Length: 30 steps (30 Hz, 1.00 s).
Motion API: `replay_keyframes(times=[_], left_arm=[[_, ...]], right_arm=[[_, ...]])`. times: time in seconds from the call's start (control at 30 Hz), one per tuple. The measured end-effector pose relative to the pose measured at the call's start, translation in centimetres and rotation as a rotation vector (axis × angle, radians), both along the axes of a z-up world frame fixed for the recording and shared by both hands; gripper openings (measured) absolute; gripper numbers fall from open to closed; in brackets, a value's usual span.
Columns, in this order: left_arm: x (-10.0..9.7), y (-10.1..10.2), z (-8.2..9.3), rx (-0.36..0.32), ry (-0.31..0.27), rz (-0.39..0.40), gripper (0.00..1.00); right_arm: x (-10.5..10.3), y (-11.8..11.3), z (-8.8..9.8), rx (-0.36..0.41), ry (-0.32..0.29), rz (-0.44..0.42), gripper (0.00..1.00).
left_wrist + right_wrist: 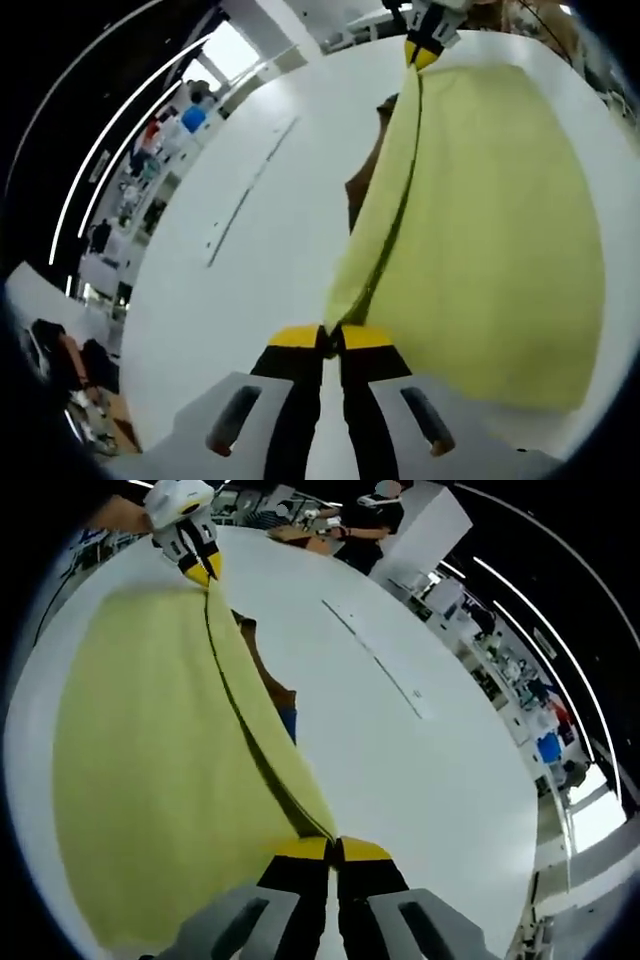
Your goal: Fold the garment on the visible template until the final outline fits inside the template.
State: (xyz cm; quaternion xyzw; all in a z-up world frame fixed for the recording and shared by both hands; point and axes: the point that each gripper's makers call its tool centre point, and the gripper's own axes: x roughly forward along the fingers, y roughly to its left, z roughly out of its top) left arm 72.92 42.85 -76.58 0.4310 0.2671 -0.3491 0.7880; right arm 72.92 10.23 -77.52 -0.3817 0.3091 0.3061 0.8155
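Grippers, two, pinching one yellow garment [490,230] over table [260,250].

The yellow-green fabric garment [480,230] is stretched above the white round surface [250,270], one corner pinched at the left gripper [332,335], the opposite corner at the right gripper [333,847]. A brown flat template [268,680] lies on the surface beneath it.

yellow-green garment [480,230], white table [250,250] (yellow-tipped black fingers [300,337])
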Motion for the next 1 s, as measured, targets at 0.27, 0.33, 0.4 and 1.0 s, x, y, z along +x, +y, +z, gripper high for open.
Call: replay_keyframes(times=[0.27,0.33,0.4,1.0], left_arm=[[1.4,0.2,0.4,-0.095,0.003,0.120,0.01],[1.6,0.4,0.3,-0.155,0.024,0.205,0.01],[1.5,0.3,-0.2,-0.206,0.061,0.259,0.01],[-1.0,1.9,0.6,-0.436,0.160,0.431,0.40]], right_arm=[[1.2,-0.1,0.9,0.222,0.017,-0.197,0.00],[1.4,-0.1,0.8,0.277,0.035,-0.244,0.00],[1.4,0.1,0.7,0.369,0.069,-0.313,0.00],[-0.2,0.7,2.7,0.448,0.099,-0.334,0.46]])
